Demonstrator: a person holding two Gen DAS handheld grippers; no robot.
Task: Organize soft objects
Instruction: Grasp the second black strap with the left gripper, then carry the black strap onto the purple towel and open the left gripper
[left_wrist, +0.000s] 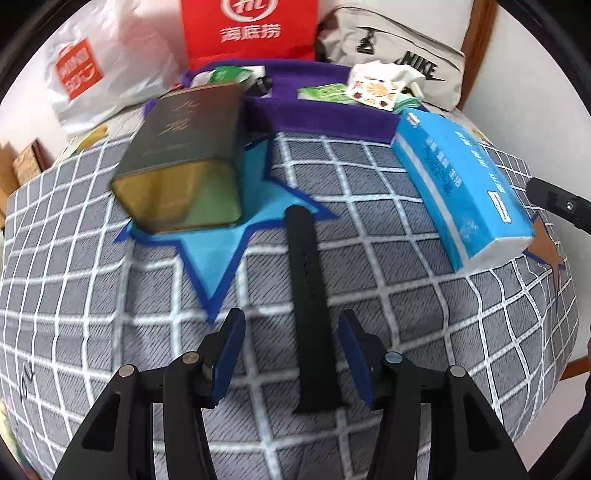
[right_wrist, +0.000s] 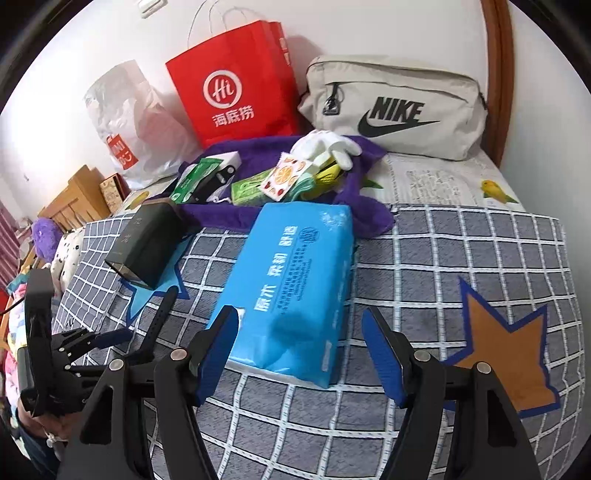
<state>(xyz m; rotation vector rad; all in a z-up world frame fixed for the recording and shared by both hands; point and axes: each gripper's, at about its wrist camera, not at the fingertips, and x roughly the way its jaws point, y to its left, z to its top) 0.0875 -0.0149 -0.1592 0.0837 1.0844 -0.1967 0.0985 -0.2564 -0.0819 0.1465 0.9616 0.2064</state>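
A black strap (left_wrist: 308, 302) lies flat on the grey checked bedspread (left_wrist: 406, 295). Its near half runs between the fingers of my left gripper (left_wrist: 291, 354), which is open; neither pad presses on it. A blue tissue pack (right_wrist: 291, 295) lies to the right, its near end between the fingers of my open right gripper (right_wrist: 299, 354), with a gap at the right pad. The pack (left_wrist: 461, 184) also shows in the left wrist view. The left gripper (right_wrist: 110, 338) and strap (right_wrist: 162, 310) show at the left of the right wrist view.
A dark box (left_wrist: 184, 158) rests on a light blue felt star (left_wrist: 218, 266). A brown star (right_wrist: 506, 350) lies right of the pack. Behind, a purple towel (right_wrist: 280, 218) holds small packets and a white glove (right_wrist: 328, 147). A red bag (right_wrist: 236, 81) and beige pouch (right_wrist: 399, 107) line the wall.
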